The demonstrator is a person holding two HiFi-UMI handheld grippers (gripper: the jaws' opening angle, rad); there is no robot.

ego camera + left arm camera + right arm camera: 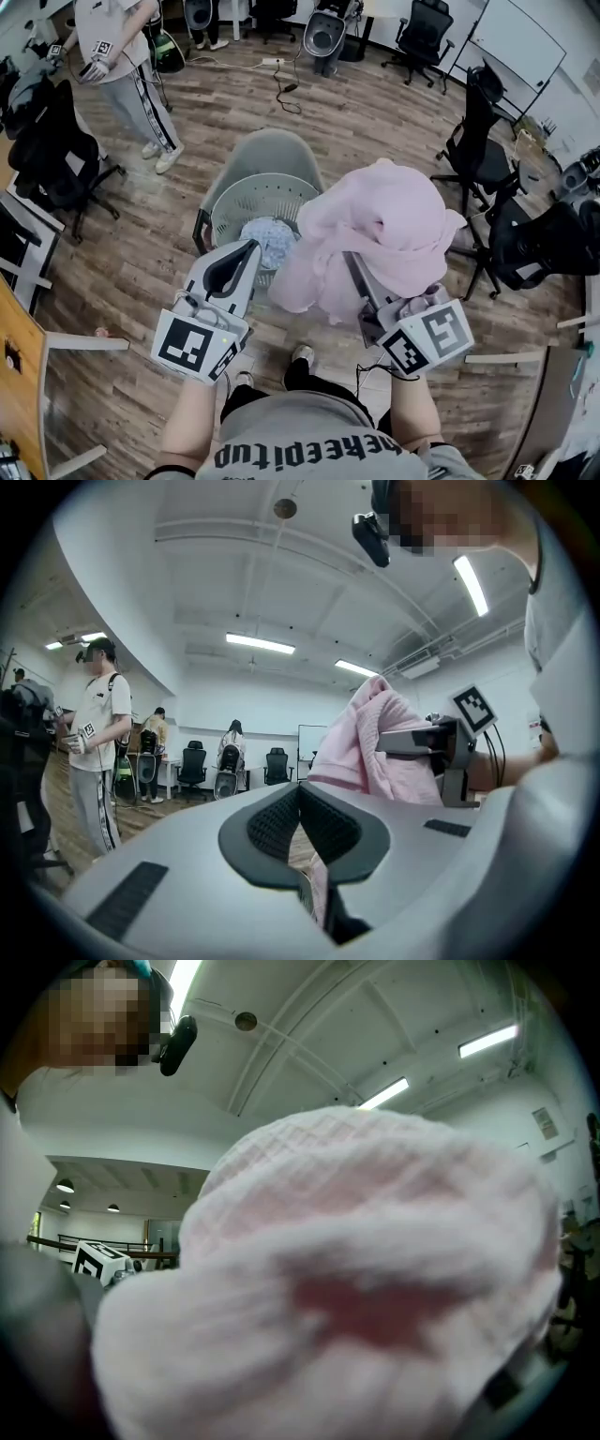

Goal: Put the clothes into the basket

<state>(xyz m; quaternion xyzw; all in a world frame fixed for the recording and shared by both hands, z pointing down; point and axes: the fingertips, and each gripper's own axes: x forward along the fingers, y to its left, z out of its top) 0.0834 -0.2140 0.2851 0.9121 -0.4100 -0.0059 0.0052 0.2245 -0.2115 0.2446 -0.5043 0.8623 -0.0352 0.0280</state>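
Observation:
A bulky pink garment [386, 223] is bunched over my right gripper [357, 264], just right of the round grey basket [225, 208] on the wood floor. The jaws are buried in it and appear shut on it; in the right gripper view the pink garment [366, 1269] fills nearly everything. A blue-white cloth [268, 238] lies in the basket. My left gripper [253, 247] points at the basket's near rim, jaws shut with nothing seen pinched at the tips. In the left gripper view the left gripper [300, 795] shows its pads meeting, with the pink garment [375, 742] hanging to the right.
Black office chairs [478, 141] stand to the right and another chair [56, 155] to the left. A person [122, 66] with marker cubes stands at the upper left. A cable [286, 89] lies beyond the basket. A wooden tabletop [19, 375] borders the left edge.

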